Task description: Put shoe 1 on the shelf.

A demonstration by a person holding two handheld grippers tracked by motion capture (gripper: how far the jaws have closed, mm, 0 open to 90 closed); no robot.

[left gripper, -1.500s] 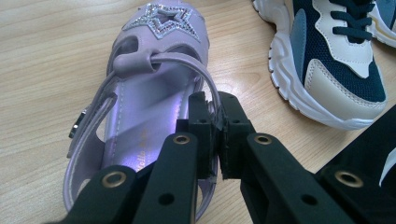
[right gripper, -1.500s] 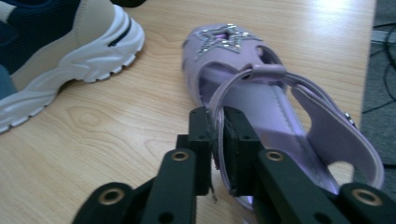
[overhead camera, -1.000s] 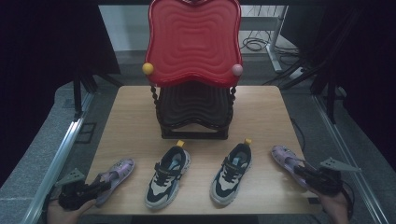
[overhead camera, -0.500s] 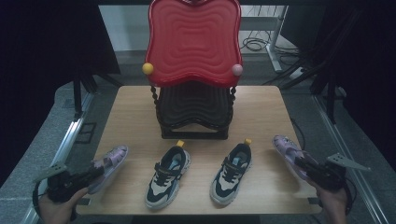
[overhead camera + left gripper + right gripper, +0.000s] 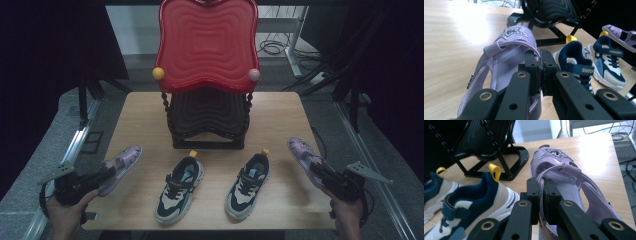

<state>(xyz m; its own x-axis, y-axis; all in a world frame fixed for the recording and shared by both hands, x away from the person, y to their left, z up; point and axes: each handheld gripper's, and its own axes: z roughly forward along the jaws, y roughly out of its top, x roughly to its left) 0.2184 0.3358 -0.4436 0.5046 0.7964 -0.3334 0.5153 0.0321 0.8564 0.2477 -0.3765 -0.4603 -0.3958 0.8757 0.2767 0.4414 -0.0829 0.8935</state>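
Two purple sandals with a glittery star are each held off the table. My left gripper (image 5: 102, 175) is shut on the side wall of the left sandal (image 5: 120, 163), near the table's left edge; in the left gripper view the pads (image 5: 540, 71) pinch that sandal (image 5: 506, 50). On the other side, my right gripper (image 5: 320, 172) is shut on the right sandal (image 5: 302, 152), and the right gripper view shows its jaws clamped on the strap of the sandal (image 5: 564, 173). Between them, two navy and white sneakers (image 5: 180, 187) (image 5: 248, 185) stand on the table.
A black stand (image 5: 207, 120) with a red wavy tray (image 5: 207, 45) on top occupies the back middle of the wooden table (image 5: 280, 107). Bare wood lies left and right of the stand. Cables lie on the floor behind.
Both hands have risen and carried the sandals up off the table, the left one outward to the left, the right one slightly right. The sneakers have not moved.
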